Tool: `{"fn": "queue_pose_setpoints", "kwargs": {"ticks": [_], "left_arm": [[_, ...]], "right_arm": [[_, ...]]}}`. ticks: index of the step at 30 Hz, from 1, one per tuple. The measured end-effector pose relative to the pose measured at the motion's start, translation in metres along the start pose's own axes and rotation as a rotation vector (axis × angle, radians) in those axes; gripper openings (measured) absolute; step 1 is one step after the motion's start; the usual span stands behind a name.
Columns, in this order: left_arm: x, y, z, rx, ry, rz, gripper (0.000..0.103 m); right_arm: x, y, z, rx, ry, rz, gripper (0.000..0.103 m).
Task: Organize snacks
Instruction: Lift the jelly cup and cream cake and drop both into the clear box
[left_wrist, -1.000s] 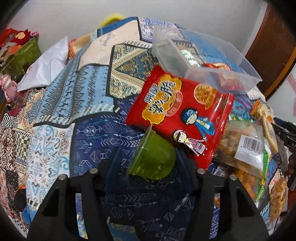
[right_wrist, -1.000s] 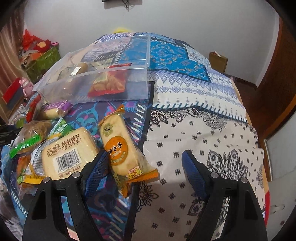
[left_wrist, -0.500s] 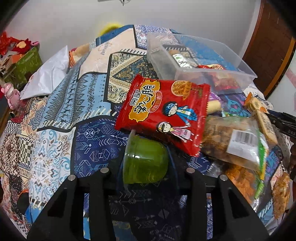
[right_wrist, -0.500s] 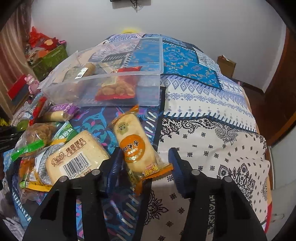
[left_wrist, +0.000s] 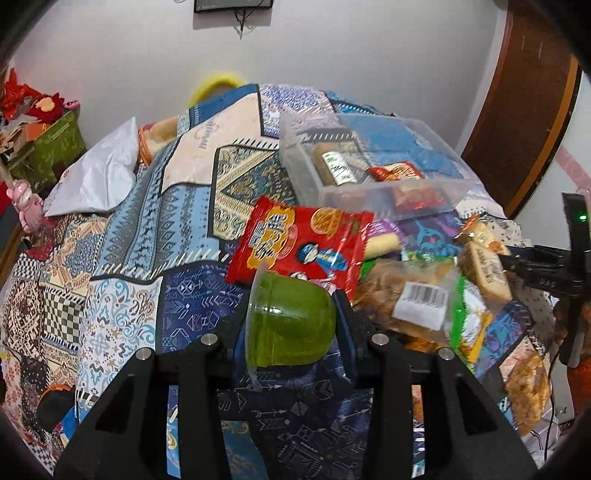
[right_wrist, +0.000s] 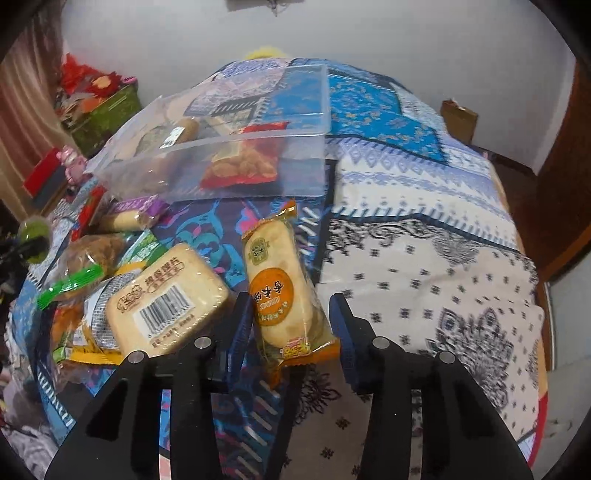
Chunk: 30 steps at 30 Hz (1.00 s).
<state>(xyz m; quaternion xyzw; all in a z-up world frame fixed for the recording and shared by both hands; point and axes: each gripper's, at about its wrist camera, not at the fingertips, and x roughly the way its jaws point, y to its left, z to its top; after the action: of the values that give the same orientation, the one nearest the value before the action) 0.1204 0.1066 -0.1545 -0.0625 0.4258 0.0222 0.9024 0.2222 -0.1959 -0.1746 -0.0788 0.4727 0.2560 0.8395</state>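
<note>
Your left tool (left_wrist: 291, 325) clamps a green jelly cup (left_wrist: 290, 323) above the bed (left_wrist: 122, 236). Your right tool (right_wrist: 291, 321) grips an orange-labelled rice cracker packet (right_wrist: 280, 284), near the clear bin (right_wrist: 236, 147).

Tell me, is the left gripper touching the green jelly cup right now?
Touching. The left wrist view shows the left gripper with both blue pads pressed against the sides of the green jelly cup, holding it tilted above the quilt.

Both the left gripper (left_wrist: 291, 321) and the right gripper (right_wrist: 290, 325) are made of black plastic, with blue fingers (right_wrist: 242, 321) and round silver screws
</note>
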Motion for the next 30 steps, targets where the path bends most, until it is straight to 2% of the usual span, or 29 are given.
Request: {"fn": "queue_pose_setpoints", "kwargs": {"ticks": [5, 7, 13, 22, 30], "left_arm": [[-0.004, -0.008, 0.008, 0.013, -0.016, -0.009, 0.04], [-0.004, -0.011, 0.013, 0.017, -0.023, -0.015, 0.04], [-0.006, -0.023, 0.033, 0.039, -0.058, -0.025, 0.04], [-0.009, -0.044, 0.079, 0.058, -0.138, -0.043, 0.04], [0.0, -0.065, 0.11, 0.087, -0.177, -0.042, 0.04]], "right_arm": [[0.003, 0.0, 0.002, 0.0, -0.015, 0.0, 0.039], [0.002, -0.002, 0.002, 0.01, -0.027, 0.004, 0.035], [-0.017, -0.003, 0.005, 0.021, -0.084, -0.012, 0.032], [-0.06, -0.005, 0.033, 0.04, -0.227, 0.001, 0.032], [-0.067, 0.002, 0.06, 0.038, -0.3, 0.025, 0.032]]}}
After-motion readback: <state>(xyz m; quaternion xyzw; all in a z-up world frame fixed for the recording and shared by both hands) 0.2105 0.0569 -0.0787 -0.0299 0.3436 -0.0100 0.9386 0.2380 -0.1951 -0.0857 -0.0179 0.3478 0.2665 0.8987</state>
